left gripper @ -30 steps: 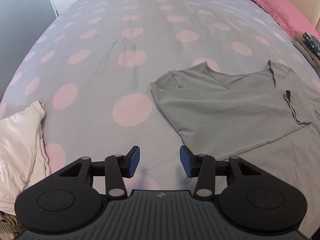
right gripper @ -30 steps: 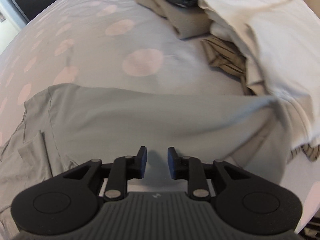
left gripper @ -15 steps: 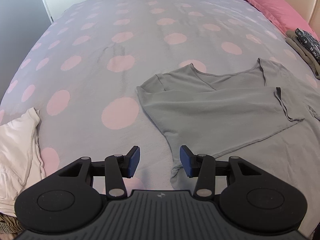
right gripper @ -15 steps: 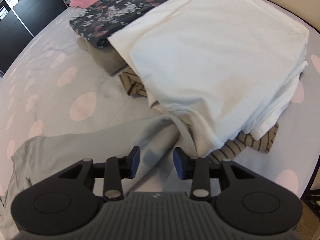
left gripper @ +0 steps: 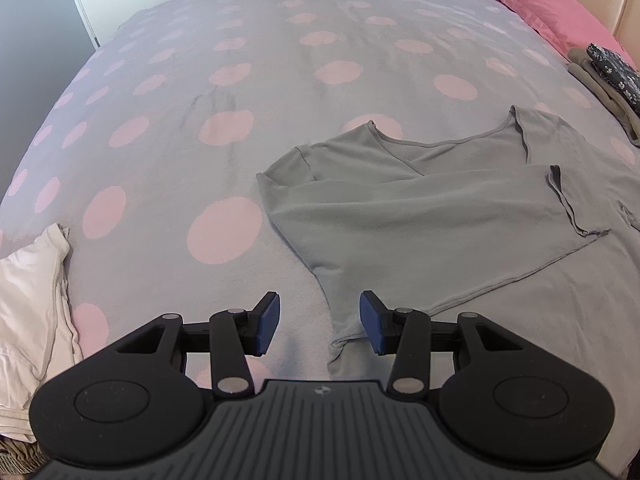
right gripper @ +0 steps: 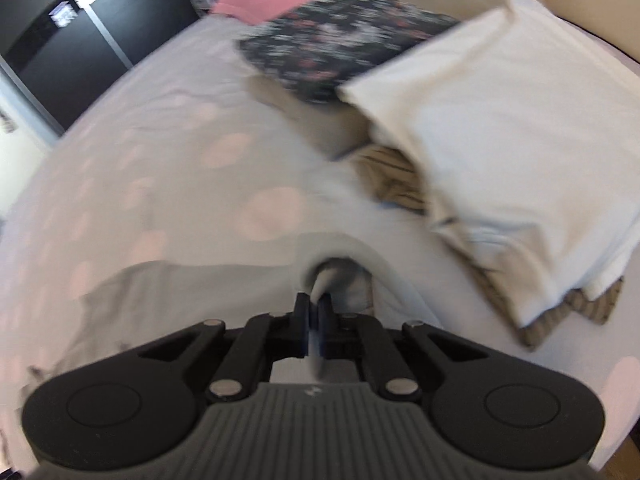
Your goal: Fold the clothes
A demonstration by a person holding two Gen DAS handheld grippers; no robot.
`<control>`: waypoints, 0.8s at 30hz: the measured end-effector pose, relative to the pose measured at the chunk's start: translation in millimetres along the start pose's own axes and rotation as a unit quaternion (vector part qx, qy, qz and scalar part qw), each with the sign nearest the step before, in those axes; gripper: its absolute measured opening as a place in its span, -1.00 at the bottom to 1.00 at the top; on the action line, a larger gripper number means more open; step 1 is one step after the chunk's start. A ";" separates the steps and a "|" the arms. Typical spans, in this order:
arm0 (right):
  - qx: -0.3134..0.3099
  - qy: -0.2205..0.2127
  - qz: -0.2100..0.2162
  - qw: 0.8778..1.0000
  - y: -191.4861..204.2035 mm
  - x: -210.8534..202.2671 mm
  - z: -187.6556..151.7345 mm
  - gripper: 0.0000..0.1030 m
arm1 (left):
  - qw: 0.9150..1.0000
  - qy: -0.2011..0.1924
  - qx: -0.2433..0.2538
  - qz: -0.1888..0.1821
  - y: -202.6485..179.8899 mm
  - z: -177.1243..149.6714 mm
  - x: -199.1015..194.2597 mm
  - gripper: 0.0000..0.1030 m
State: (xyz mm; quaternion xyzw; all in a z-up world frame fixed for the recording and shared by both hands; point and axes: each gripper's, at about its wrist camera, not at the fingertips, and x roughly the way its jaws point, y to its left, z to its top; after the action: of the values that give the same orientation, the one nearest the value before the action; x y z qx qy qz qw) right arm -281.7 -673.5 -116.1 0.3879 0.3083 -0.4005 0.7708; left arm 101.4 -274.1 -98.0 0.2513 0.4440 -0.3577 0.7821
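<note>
A grey V-neck shirt (left gripper: 420, 216) lies on the spotted bed cover, one sleeve folded across its body. My left gripper (left gripper: 318, 322) is open just above the cover, with the shirt's lower left corner between its blue pads (left gripper: 372, 322). My right gripper (right gripper: 314, 312) is shut on a bunched edge of the same grey shirt (right gripper: 200, 292) and lifts it a little off the bed. The right wrist view is blurred by motion.
A cream garment (left gripper: 28, 304) lies at the near left edge. A stack with a white folded piece (right gripper: 512, 140), striped cloth (right gripper: 392, 176) and a dark floral piece (right gripper: 340, 40) sits at the right. A pink pillow (left gripper: 552, 12) lies at the headboard.
My right gripper has closed on the shirt's edge and moved left and back from the white stack. My left gripper has shifted so the shirt's lower corner now sits between its pads.
</note>
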 end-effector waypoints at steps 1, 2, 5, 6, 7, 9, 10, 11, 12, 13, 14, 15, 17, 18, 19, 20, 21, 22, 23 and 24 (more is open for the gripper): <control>-0.007 -0.002 0.018 1.000 12.8 -5.4 -0.5 -0.91 | 1.000 -0.001 -0.001 -0.001 0.2 0.5 -0.4 -0.18; -0.015 -0.004 0.037 0.999 25.7 -10.7 -1.0 -0.91 | 1.000 -0.002 -0.002 -0.003 0.4 1.1 -1.0 -0.18; -0.038 0.008 0.074 0.996 62.7 -13.1 -8.0 -0.91 | 1.000 -0.007 -0.004 -0.007 0.2 2.7 -2.7 -0.18; -0.046 0.012 0.086 0.995 75.0 -13.6 -10.4 -0.90 | 1.000 -0.008 -0.004 -0.008 0.0 3.1 -3.1 -0.18; -0.054 0.016 0.098 0.994 87.3 -14.0 -12.9 -0.90 | 1.000 -0.008 -0.004 -0.009 -0.2 3.6 -3.3 -0.18; -0.069 0.024 0.122 0.990 111.9 -14.9 -17.8 -0.90 | 1.000 -0.009 -0.003 -0.011 -0.3 4.5 -3.8 -0.18; -0.077 0.029 0.134 0.988 124.2 -15.4 -20.3 -0.90 | 1.000 -0.010 -0.004 -0.011 -0.3 4.9 -4.0 -0.18; -0.085 0.033 0.146 0.985 136.5 -15.8 -22.8 -0.90 | 1.000 -0.011 -0.004 -0.012 0.3 5.1 -4.6 -0.18; -0.092 0.037 0.158 0.982 148.8 -16.2 -25.2 -0.90 | 1.000 -0.013 -0.006 -0.012 1.3 5.7 -5.2 -0.18; -0.101 0.043 0.165 0.980 159.3 -14.1 -30.0 -0.90 | 1.000 -0.014 -0.008 -0.013 2.9 6.2 -5.7 -0.18; -0.111 0.049 0.171 0.978 169.4 -11.3 -35.3 -0.90 | 1.000 -0.016 -0.011 -0.014 4.2 6.6 -6.0 -0.18; -0.120 0.054 0.177 0.975 179.4 -8.4 -40.6 -0.90 | 1.000 -0.017 -0.013 -0.014 5.8 7.1 -5.9 -0.18; -0.139 0.068 0.188 0.970 199.5 -2.7 -53.0 -0.90 | 1.000 -0.015 -0.016 -0.016 8.5 7.7 -4.2 -0.18; -0.150 0.075 0.191 0.967 208.6 1.7 -60.3 -0.90 | 1.000 -0.013 -0.017 -0.017 9.4 7.8 -2.9 -0.18; -0.164 0.085 0.191 0.964 218.1 8.1 -68.2 -0.90 | 1.000 -0.010 -0.017 -0.018 10.4 7.9 -1.9 -0.18; -0.179 0.095 0.185 0.962 225.5 16.5 -76.6 -0.90 | 1.000 -0.007 -0.016 -0.019 11.4 8.0 -0.9 -0.18; -0.193 0.105 0.177 0.959 232.3 25.4 -85.2 -0.90 | 1.000 -0.006 -0.017 -0.019 12.8 7.6 -0.7 -0.18; -0.207 0.115 0.169 0.957 239.0 34.3 -93.7 -0.90 | 1.000 -0.005 -0.018 -0.019 14.3 7.2 -0.6 -0.18; -0.219 0.126 0.161 0.954 242.9 43.4 -102.0 -0.90 | 1.000 -0.004 -0.018 -0.019 15.7 6.8 -0.5 -0.18; -0.231 0.138 0.154 0.951 246.0 52.5 -110.2 -0.89 | 1.000 -0.003 -0.019 -0.019 17.5 6.1 -0.5 -0.18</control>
State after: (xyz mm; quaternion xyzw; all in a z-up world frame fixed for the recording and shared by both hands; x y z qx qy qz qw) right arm -63.4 -507.2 -127.0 0.2935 0.4323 -0.1378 0.8414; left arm 118.0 -267.5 -93.3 0.2266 0.4530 -0.3646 0.7814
